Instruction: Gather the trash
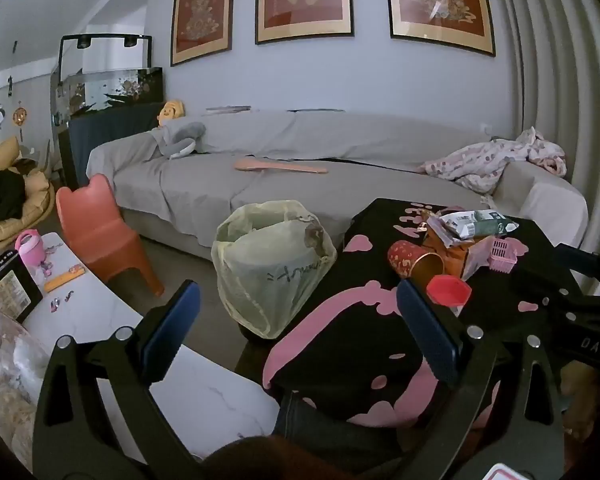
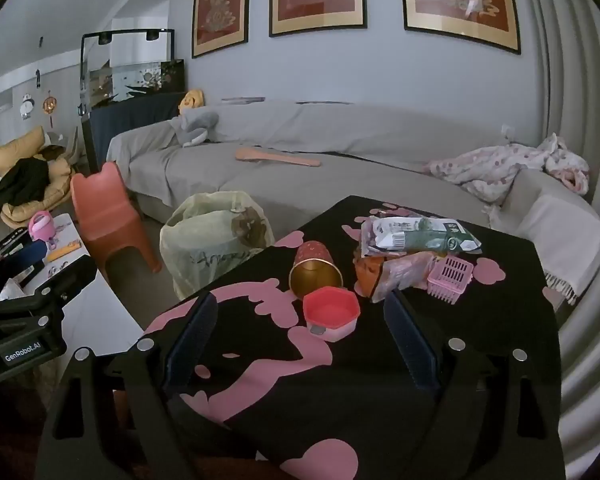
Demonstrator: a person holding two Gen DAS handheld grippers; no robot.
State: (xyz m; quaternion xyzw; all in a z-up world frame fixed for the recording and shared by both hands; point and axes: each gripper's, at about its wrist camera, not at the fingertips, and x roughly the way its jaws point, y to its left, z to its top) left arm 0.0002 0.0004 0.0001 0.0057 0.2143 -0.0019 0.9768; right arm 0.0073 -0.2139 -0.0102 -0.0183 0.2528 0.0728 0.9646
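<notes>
Trash lies on a black table with pink shapes (image 2: 380, 360): a tipped red and gold paper cup (image 2: 315, 270), a pink hexagonal box (image 2: 331, 312), a white and green wrapper (image 2: 416, 236), an orange wrapper (image 2: 384, 272) and a small pink basket (image 2: 450, 278). A bin lined with a yellowish bag (image 1: 272, 264) stands on the floor left of the table. My left gripper (image 1: 296, 320) is open and empty, between bin and table. My right gripper (image 2: 300, 332) is open and empty, just short of the pink box. The cup (image 1: 414, 262) and box (image 1: 449, 290) also show in the left wrist view.
A white marble table (image 1: 100, 320) with small items stands at the left. An orange child's chair (image 1: 100, 228) stands beside the bin. A grey sofa (image 1: 300, 168) with a pink blanket (image 1: 496, 160) runs behind. A fish tank (image 1: 108, 88) is at the back left.
</notes>
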